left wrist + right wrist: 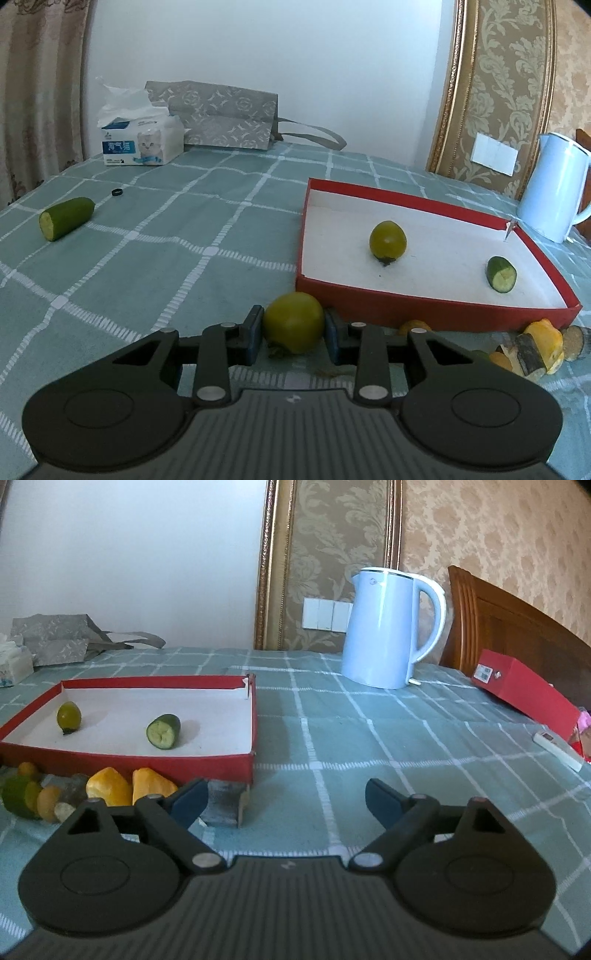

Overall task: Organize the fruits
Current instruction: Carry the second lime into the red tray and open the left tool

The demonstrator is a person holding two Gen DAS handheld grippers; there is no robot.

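My left gripper (293,326) is shut on a round green fruit (293,321), just in front of the red tray (436,308). Inside the white-lined tray lie another green fruit (388,239) and a short cucumber piece (501,274). A longer cucumber piece (66,218) rests on the cloth at the far left. My right gripper (286,801) stands open over bare cloth, nothing between its fingers, right of the tray (251,716). Yellow fruit pieces (109,786) and a grey chunk (223,805) lie by its left finger, in front of the tray.
A pale blue kettle (384,627) stands behind the tray on the right. A tissue pack (142,142) and a grey patterned bag (225,114) sit at the back left. A red box (524,690) and a white remote (557,749) lie at the right edge. A small black ring (117,192) lies on the checked cloth.
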